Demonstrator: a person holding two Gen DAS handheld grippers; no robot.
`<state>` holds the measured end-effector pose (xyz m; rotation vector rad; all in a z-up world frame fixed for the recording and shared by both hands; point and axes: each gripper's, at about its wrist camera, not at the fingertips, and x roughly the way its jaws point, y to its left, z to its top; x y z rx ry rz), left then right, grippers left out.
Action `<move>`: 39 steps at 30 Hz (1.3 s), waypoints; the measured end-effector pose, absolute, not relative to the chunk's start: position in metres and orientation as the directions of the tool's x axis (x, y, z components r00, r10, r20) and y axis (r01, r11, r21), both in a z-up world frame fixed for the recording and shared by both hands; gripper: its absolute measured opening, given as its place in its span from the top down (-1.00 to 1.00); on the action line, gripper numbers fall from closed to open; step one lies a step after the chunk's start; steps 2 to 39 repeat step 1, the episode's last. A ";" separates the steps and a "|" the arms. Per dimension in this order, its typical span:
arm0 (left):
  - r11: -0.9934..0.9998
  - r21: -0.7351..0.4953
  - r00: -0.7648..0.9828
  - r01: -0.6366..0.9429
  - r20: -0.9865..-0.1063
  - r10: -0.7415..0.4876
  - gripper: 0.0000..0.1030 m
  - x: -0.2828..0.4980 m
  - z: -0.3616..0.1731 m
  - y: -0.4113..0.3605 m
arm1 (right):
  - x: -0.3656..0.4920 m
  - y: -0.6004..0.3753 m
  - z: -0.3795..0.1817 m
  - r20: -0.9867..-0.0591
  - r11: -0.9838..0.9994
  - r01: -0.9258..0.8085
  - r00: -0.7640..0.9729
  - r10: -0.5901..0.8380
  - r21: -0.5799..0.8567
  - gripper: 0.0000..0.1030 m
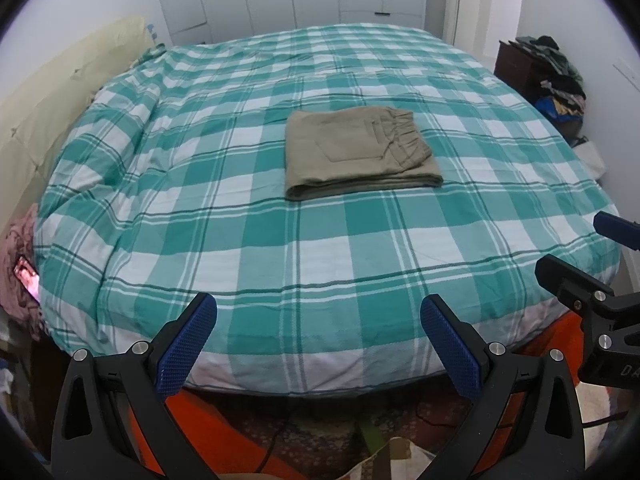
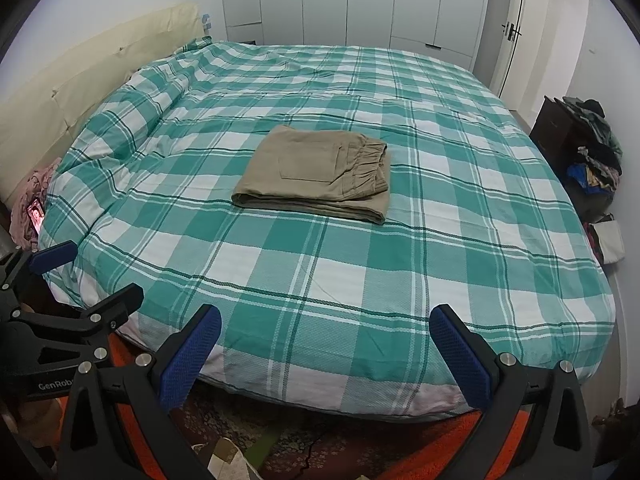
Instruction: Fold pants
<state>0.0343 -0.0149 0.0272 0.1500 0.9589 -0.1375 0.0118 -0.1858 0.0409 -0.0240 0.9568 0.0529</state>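
While the khaki pants (image 1: pixel 358 152) lie folded mid-bed (image 1: pixel 280 280), I hold left tool (image 1: pixel 318 344) and right tool (image 2: pixel 326 354) spread wide, empty, at its near edge. Folding looks finished; I judge nothing remains but pulling clear.

Bedroom, white walls, even flat light. Bed (image 2: pixel 320 264) fills most of both views, covered by a green-and-white plaid duvet (image 2: pixel 360 300). Cream padded headboard (image 2: pixel 80 88) at 10 o'clock. White wardrobe doors (image 2: pixel 360 0) along far wall at 12 o'clock. White door with dark handle (image 2: pixel 510 32) at 1 o'clock. Dark wooden cabinet (image 2: pixel 554 124) at 2–3 o'clock, heap of clothes (image 2: pixel 598 152) piled on it. Pink fabric bundle (image 2: pixel 28 200) at 9 o'clock beside bed. Orange patterned rug (image 2: pixel 420 444) on floor at 6 o'clock, under bed edge
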 end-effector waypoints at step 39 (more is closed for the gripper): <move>0.981 0.070 0.569 0.183 -0.821 -0.048 -0.98 0.034 0.028 -0.016 | 0.012 -0.186 0.041 -0.816 0.998 -0.055 0.576 0.036 0.005 -0.99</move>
